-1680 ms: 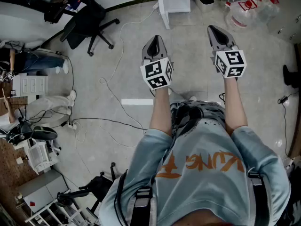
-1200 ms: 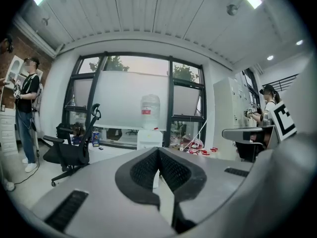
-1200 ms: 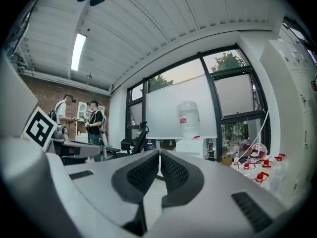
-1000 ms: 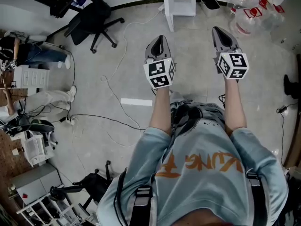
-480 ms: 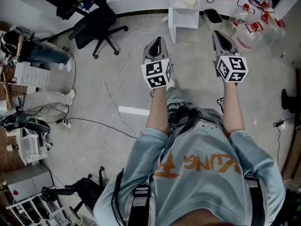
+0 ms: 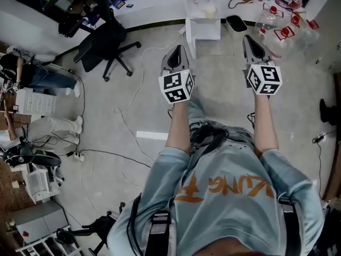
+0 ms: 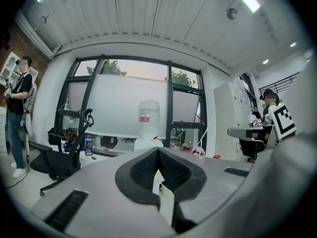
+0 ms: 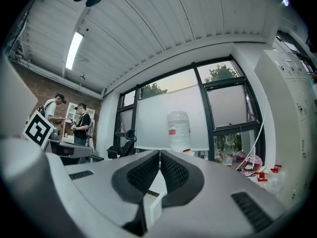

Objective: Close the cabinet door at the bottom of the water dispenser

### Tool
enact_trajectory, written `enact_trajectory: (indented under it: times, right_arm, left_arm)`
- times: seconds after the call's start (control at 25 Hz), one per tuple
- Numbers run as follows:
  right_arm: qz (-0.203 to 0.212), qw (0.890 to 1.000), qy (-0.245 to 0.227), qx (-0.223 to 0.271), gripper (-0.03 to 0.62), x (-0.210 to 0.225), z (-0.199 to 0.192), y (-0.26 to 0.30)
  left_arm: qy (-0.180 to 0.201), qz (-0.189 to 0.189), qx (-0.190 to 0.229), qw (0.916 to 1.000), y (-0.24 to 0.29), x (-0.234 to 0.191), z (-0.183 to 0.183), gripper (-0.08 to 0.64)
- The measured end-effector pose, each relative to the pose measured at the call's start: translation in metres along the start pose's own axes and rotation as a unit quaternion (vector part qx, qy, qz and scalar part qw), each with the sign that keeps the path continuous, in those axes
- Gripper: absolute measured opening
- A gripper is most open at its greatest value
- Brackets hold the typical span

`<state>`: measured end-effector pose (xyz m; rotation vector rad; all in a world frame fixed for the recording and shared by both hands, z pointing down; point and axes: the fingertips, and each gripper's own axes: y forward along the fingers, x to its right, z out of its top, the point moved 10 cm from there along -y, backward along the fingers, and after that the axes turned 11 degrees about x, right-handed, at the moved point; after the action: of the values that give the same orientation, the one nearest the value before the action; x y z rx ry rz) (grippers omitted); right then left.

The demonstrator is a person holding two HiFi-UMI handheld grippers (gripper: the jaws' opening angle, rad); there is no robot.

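I see two grippers, left (image 6: 178,51) and right (image 6: 250,39), both pressed together, empty; one white water dispenser (image 6: 205,21) top centre, cabinet door (image 6: 190,42) seemingly ajar

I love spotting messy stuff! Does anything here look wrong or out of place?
Yes. The water dispenser has its bottom cabinet door swung open. Loose cables also snake across the floor.
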<state>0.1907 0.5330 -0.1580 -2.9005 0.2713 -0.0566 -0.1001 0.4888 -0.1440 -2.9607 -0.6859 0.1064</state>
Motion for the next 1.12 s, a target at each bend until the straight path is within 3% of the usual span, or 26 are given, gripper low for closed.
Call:
enact_trajectory:
  times: [0.4, 0.52, 0.64, 0.76, 1.12]
  right_arm:
    - [-0.002, 1.0, 0.015, -0.017, 0.032, -0.008, -0.045, 0.116]
    - [-0.009, 0.999, 0.027, -0.023, 0.032, -0.013, -0.059, 0.167]
    - [-0.007, 0.999, -0.007, -0.038, 0.032, -0.026, -0.07, 0.217]
    - [-0.008, 0.999, -0.004, -0.047, 0.032, -0.039, -0.09, 0.253]
    - [-0.028, 0.994, -0.003, -0.107, 0.032, -0.044, -0.144, 0.332]
  left_arm:
    - [-0.03, -0.002, -0.014, 0.9994, 0.097, -0.077, -0.022, 0.011]
    - [-0.007, -0.013, -0.033, 0.9993, 0.139, -0.109, -0.017, 0.011]
    - [-0.002, -0.022, -0.046, 0.9987, 0.175, -0.14, -0.017, 0.011]
    - [0.005, -0.032, -0.058, 0.9978, 0.202, -0.168, -0.03, 0.011]
    - [-0.054, -0.033, -0.1, 0.9929, 0.269, -0.233, -0.093, 0.011]
